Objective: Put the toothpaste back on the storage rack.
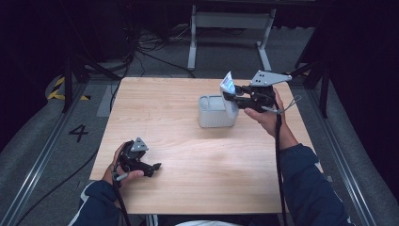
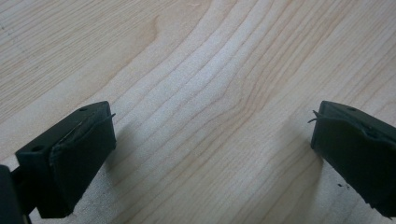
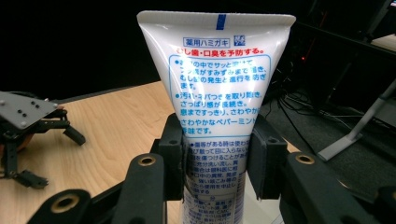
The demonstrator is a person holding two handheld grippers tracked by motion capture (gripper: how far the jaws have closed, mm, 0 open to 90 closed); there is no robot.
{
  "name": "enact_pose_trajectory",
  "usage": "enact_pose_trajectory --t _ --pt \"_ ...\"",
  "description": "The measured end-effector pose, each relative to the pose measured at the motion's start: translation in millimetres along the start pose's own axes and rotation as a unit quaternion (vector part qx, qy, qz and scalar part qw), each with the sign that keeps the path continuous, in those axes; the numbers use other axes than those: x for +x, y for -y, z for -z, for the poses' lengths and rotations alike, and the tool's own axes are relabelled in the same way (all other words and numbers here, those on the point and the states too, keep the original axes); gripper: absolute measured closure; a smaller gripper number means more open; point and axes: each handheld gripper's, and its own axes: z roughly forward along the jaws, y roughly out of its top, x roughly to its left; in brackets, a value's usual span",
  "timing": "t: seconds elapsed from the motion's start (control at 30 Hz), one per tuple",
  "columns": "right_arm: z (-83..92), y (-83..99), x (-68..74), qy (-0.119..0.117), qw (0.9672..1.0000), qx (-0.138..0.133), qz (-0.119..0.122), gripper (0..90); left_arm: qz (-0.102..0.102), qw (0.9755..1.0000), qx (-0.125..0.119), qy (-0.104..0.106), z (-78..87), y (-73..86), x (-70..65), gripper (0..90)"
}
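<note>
I've got the right hand-held gripper up off the counter at approx 2 o'clock from counter centre, forearm coming in from the bottom right, wrist cocked so the jaws point toward 9 o'clock. Grey plate on top faces up. Jaws are nearly closed and clamped on a white toothpaste tube. In the right gripper view the tube stands upright between the two pads, flat crimped end w/ a blue mark at 12 o'clock, blue and red print facing the camera, pads pressing both sides of its lower body. The right hand-held gripper has it around the lower half; the cap end is out of frame at the bottom.

In the high view the tube hangs just above the right rim of a translucent plastic container, which sits on the counter approx 1 o'clock from centre. Can't tell if the tube's lower end touches the container.

Left hand-held gripper rests low at approx 7 o'clock on the counter, hand wrapped round its body, jaws pointing toward 3 o'clock. In the left gripper view its jaws stand wide apart w/ bare wood between them, nothing held.
</note>
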Motion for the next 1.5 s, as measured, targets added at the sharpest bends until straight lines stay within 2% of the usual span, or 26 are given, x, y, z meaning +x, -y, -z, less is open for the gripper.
enact_pose_trajectory --t 0.2,0.37,0.63,1.2,1.33,1.5 --pt "-6.6 -4.2 -9.0 0.011 0.9999 -0.007 -0.009 63.7 0.000 1.0000 0.000 0.000 0.0 0.0 0.0 0.2" --pt "-14.9 -5.4 -13.5 0.020 0.9998 0.002 -0.008 63.7 0.000 1.0000 0.003 0.001 0.4 -0.2 0.0 0.2" --pt "-27.5 -3.1 -20.2 0.026 0.9994 0.005 -0.022 63.5 -0.001 1.0000 0.003 0.001 0.6 -0.3 0.2 0.2" --pt "-51.0 3.1 -22.1 0.030 0.9990 0.016 -0.029 63.2 0.000 1.0000 0.002 0.001 0.5 -0.2 0.0 0.2" --pt "-55.0 6.8 -23.5 0.039 0.9986 0.023 -0.027 63.2 0.000 1.0000 0.002 0.001 0.5 -0.2 0.0 0.2" --pt "-57.5 13.0 -27.1 0.044 0.9980 0.027 -0.037 63.0 0.001 1.0000 0.000 0.000 0.0 0.0 -0.1 0.2"
